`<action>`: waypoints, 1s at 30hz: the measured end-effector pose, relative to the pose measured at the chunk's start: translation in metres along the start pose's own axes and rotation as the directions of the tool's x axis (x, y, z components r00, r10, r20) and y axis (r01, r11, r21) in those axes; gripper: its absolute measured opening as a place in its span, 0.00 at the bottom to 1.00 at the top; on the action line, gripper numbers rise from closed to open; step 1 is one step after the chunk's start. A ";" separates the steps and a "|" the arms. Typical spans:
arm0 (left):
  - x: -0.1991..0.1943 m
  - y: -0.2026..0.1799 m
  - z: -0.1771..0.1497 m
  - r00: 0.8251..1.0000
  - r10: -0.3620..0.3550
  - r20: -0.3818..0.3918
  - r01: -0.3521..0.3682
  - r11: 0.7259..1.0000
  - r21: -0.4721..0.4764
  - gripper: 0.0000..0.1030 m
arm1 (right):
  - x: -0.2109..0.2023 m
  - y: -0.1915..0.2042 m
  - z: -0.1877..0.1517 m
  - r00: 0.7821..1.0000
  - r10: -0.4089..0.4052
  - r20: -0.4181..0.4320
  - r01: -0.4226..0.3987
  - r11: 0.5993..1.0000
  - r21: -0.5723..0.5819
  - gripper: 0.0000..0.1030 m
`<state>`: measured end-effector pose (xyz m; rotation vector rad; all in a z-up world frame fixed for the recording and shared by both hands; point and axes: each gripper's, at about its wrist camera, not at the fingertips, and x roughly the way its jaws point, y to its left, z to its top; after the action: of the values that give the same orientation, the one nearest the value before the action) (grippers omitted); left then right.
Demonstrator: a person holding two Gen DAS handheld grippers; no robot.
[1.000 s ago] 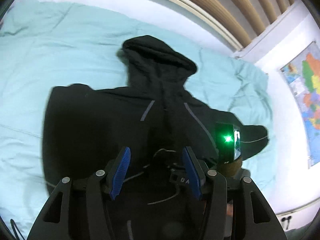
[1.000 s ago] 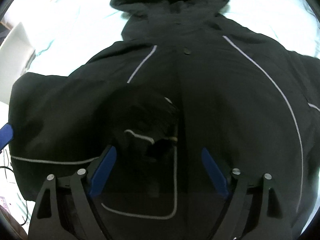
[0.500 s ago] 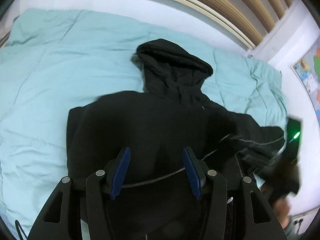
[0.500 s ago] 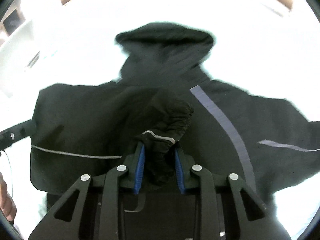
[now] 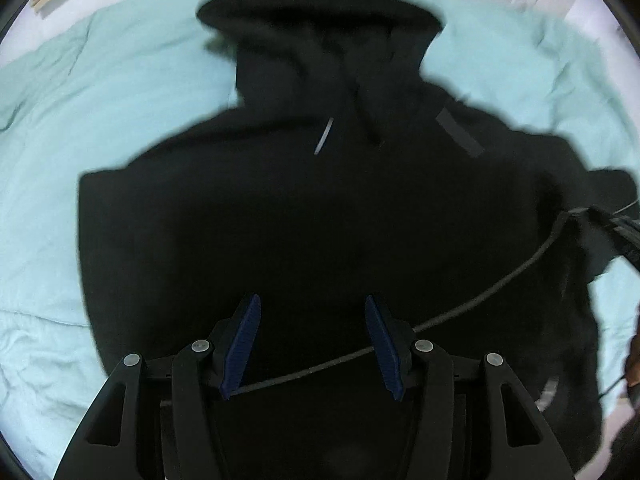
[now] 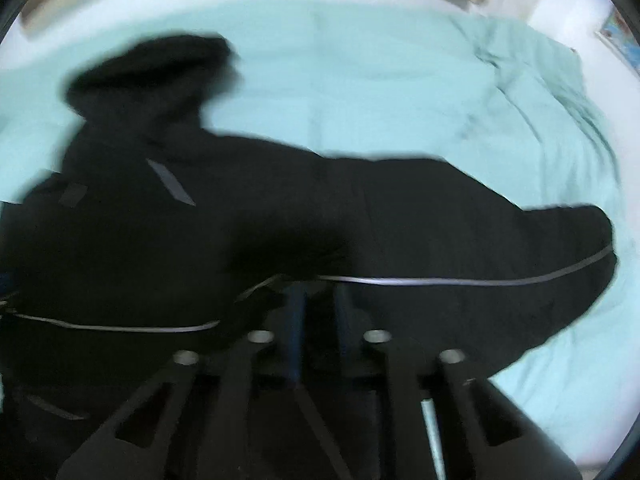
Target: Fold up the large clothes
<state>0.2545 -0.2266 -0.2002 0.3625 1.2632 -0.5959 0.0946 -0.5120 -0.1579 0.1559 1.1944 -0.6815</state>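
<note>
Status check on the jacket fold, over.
Right gripper just closed, shut on black jacket fabric. Left gripper open over jacket body, holding nothing. Jacket spread on teal duvet, sleeve stretched out sideways. Nothing in the way.

The jacket (image 5: 304, 220) lies spread on the bed (image 5: 60, 128), hood (image 5: 320, 24) toward the headboard edge, one sleeve (image 6: 500, 248) stretched out sideways toward the bed's right edge.

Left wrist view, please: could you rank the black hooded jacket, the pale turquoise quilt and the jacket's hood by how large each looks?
1. Black hooded jacket, though it lies nearest the camera.
2. Pale turquoise quilt, partly covered, so its rank against the jacket is unsure.
3. Hood, clearly smallest.
</note>
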 end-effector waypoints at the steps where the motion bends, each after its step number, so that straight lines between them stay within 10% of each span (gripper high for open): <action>1: 0.008 -0.001 -0.001 1.000 0.022 -0.012 -0.022 1.000 0.003 0.54 | 0.014 -0.009 -0.005 0.999 0.004 -0.035 -0.003 1.000 0.024 0.13; 6: 0.017 -0.012 -0.003 0.995 0.095 0.018 -0.096 0.993 0.067 0.58 | 0.055 -0.022 -0.019 0.989 0.061 -0.137 -0.055 0.997 0.049 0.13; 18: 0.020 -0.007 0.000 0.995 0.094 0.020 -0.095 0.994 0.062 0.61 | -0.039 0.013 0.010 0.974 0.218 0.056 -0.218 0.976 -0.011 0.30; 30: -0.023 -0.015 -0.003 0.993 0.097 0.062 -0.099 0.994 0.033 0.61 | 0.030 0.076 -0.013 0.958 0.226 -0.175 -0.228 0.974 0.010 0.29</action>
<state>0.2388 -0.2323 -0.1781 0.4314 1.1709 -0.5425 0.1323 -0.4579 -0.2075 0.3447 1.3239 -0.4668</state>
